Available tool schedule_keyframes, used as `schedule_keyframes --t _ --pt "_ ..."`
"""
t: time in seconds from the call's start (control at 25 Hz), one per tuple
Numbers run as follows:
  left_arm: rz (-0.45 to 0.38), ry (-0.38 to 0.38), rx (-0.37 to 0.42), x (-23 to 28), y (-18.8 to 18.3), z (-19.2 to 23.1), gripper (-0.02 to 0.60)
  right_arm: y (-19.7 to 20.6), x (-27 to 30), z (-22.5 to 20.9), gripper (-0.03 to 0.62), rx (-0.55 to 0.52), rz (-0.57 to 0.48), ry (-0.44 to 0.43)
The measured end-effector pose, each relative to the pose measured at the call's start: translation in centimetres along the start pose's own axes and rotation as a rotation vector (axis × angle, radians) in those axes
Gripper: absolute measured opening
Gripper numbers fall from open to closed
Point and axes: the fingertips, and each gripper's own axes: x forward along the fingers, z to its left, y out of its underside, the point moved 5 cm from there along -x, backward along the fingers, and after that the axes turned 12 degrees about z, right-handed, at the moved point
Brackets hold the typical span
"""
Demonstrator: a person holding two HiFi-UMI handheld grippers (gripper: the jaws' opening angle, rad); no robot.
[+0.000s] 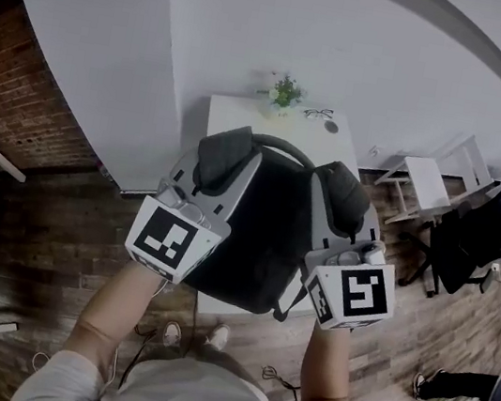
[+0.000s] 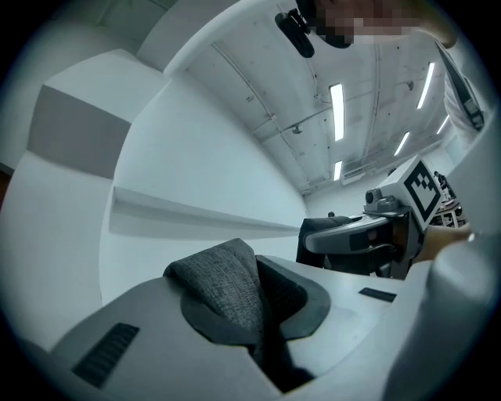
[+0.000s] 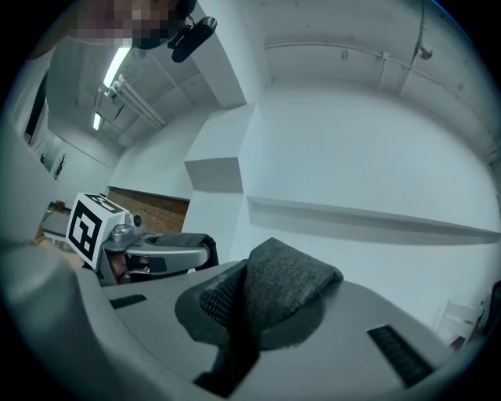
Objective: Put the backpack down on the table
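Note:
A black backpack [image 1: 258, 239] hangs by its two dark grey padded shoulder straps over the near end of a white table [image 1: 236, 114]. My left gripper [image 1: 220, 167] is shut on the left strap [image 1: 225, 151], and its grey fabric [image 2: 223, 282] bulges out between the closed jaws of that gripper [image 2: 258, 317]. My right gripper [image 1: 344, 207] is shut on the right strap [image 1: 341, 186]; here too the strap [image 3: 290, 282] is pinched in the gripper [image 3: 241, 317]. Each gripper shows in the other's view, the right one [image 2: 368, 235] and the left one [image 3: 168, 251]. The backpack hides the table's near part.
A small potted plant [image 1: 285, 91], a pair of glasses [image 1: 318, 113] and a small dark object [image 1: 331, 126] lie at the table's far end by the white wall. A white stool [image 1: 425, 181] and a black chair [image 1: 487, 235] stand to the right. A brick wall [image 1: 20, 99] is at left.

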Motion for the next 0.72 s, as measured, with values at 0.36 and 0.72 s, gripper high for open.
schedule_keyframes --t 0.36,0.72 --pt "0.137 0.018 -0.041 2.5 5.6 -0.1 0.037 5.3 2.6 -0.1 0.052 0.040 0.098 -0.010" --pt "0.247 0.027 -0.066 4.6 9.8 -0.2 0.044 9.9 4.9 -0.3 0.052 0.060 0.189 -0.023"
